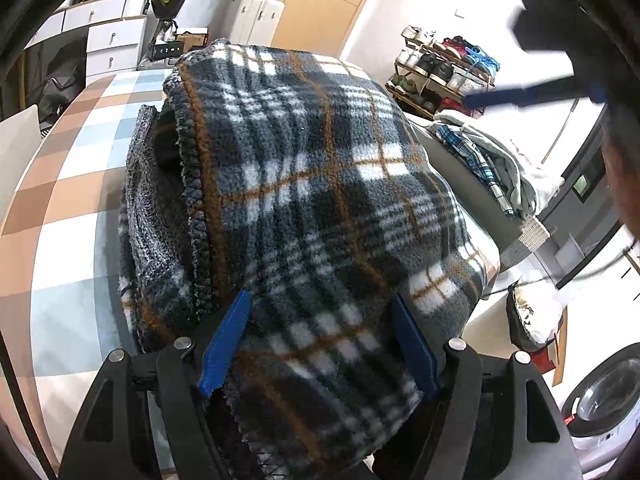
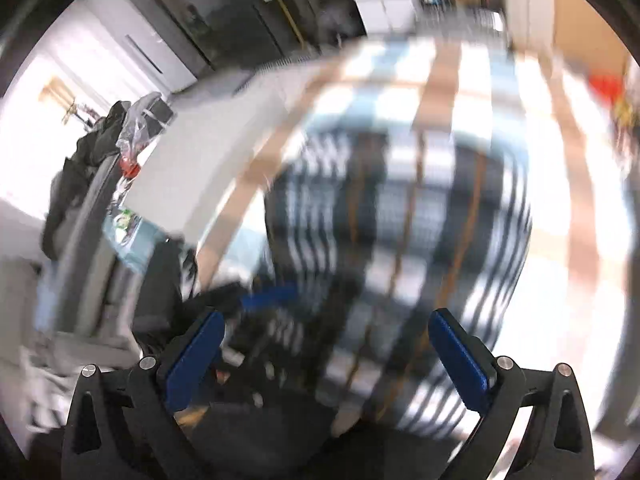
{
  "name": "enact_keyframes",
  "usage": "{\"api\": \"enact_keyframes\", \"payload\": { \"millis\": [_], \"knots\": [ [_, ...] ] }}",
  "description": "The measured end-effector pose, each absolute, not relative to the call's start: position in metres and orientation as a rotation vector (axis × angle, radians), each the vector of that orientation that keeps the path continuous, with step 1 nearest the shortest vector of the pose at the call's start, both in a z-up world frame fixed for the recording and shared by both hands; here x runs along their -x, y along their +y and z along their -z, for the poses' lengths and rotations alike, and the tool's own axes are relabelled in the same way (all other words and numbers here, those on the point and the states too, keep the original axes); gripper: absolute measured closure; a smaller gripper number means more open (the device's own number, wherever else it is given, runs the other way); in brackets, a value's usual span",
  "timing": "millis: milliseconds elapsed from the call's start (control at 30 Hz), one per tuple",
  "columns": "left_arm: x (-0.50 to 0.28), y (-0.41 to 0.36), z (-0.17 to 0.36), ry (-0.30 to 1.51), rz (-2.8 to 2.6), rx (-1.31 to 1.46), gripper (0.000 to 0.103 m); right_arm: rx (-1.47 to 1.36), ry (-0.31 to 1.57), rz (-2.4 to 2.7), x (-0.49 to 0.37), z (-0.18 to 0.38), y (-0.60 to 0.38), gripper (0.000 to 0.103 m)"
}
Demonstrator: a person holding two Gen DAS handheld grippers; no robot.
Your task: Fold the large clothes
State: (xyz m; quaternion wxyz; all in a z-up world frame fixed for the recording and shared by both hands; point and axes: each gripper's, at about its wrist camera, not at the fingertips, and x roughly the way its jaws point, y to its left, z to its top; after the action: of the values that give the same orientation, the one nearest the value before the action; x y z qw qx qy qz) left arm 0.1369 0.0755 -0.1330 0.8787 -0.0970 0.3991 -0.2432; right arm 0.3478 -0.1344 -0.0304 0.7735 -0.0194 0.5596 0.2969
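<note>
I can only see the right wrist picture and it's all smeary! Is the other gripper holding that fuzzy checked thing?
Observer: Yes. The left gripper is closed on a bunched part of the plaid fleece, with a blue pad on each side.
Operator: Is anything hiding under it?
Observer: A grey knitted garment sticks out from under the fleece's left edge.
Operator: Are there more clothes around?
Observer: Yes, a pile of clothes lies to the right of the fleece, with a blue checked piece in it.
</note>
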Motion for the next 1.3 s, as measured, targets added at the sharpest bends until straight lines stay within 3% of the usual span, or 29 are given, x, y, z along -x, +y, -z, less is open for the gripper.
{"api": "enact_keyframes", "payload": {
  "millis": [133,533,833,1100,1233,1300],
  "knots": [
    [-0.136,0.077,0.133,0.825,0.510,0.203,0.036,0.273,1.221,-0.477,-0.380,0.031,-0.092,0.000],
    [-0.136,0.081,0.135,0.808,0.529,0.222,0.036,0.587,1.277,-0.313,-0.447,0.105,-0.034,0.000],
    [-0.139,0.081,0.136,0.800,0.546,0.233,0.033,0.588,1.320,-0.330,-0.459,0.131,-0.033,0.000],
    [-0.144,0.075,0.130,0.845,0.516,0.229,0.028,0.572,1.222,-0.325,-0.450,0.135,-0.034,0.000],
    [-0.146,0.074,0.120,0.884,0.516,0.242,0.028,0.469,1.210,-0.415,-0.446,0.107,-0.053,0.000],
    [-0.148,0.074,0.112,0.911,0.499,0.245,0.028,0.265,1.147,-0.464,-0.437,0.072,-0.085,0.000]
  ]
}}
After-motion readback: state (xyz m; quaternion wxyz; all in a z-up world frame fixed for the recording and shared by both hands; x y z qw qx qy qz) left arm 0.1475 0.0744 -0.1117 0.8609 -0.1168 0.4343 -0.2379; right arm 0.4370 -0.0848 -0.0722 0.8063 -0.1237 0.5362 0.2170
